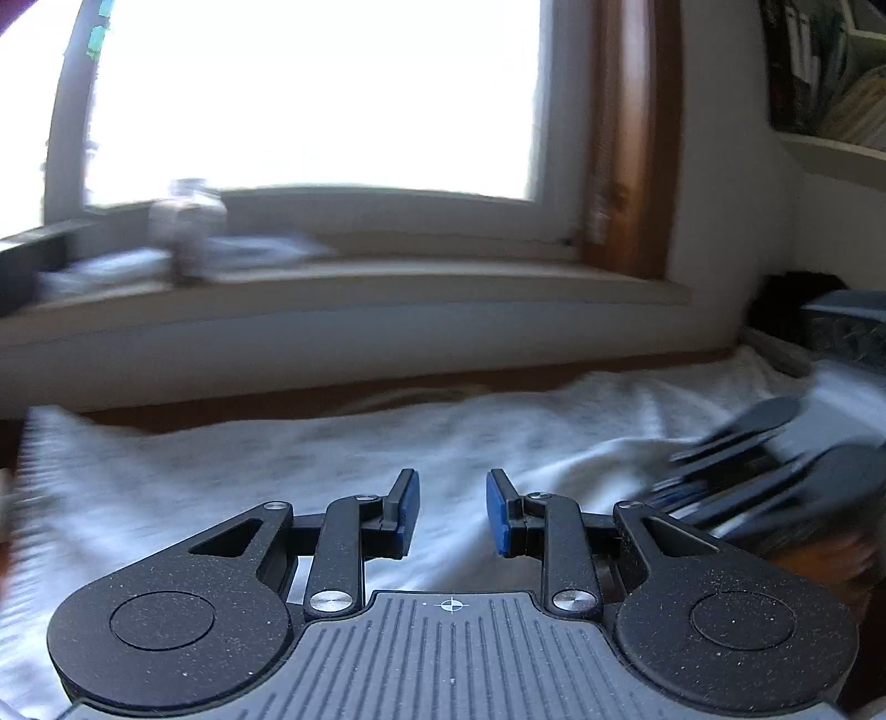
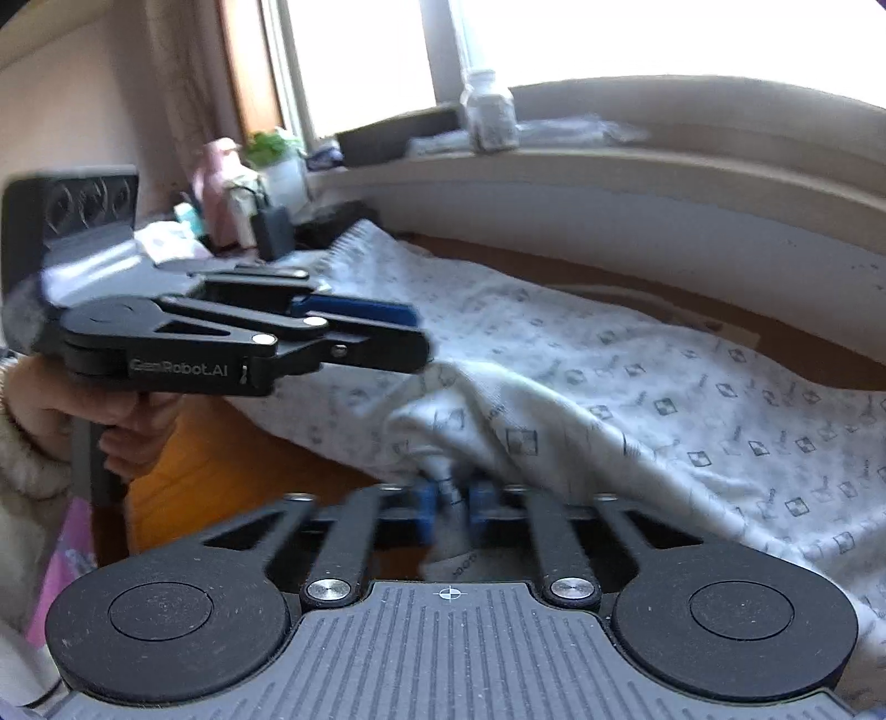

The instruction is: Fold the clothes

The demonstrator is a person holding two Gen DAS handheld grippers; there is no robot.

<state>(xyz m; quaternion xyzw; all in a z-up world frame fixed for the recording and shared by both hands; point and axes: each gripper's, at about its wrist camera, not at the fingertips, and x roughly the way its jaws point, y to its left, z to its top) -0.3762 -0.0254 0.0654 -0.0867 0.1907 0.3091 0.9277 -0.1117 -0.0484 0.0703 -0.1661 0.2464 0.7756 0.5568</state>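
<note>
A white printed cloth (image 2: 609, 376) is spread on a brown table (image 2: 637, 282) under a bright window (image 1: 310, 94).
A jar (image 2: 487, 111) is seen on the sill; the left gripper (image 1: 452, 509) is held above the cloth, jaws apart and empty; the right gripper (image 2: 453, 507) is pinched shut on a fold of the cloth at its near edge.

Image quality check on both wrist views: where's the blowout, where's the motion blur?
Left wrist view: window blown out white, sill jar and right gripper smeared, left gripper sharp. Right wrist view: window also clipped, right gripper blurred on the patterned garment, fisheye bending the sill.
</note>
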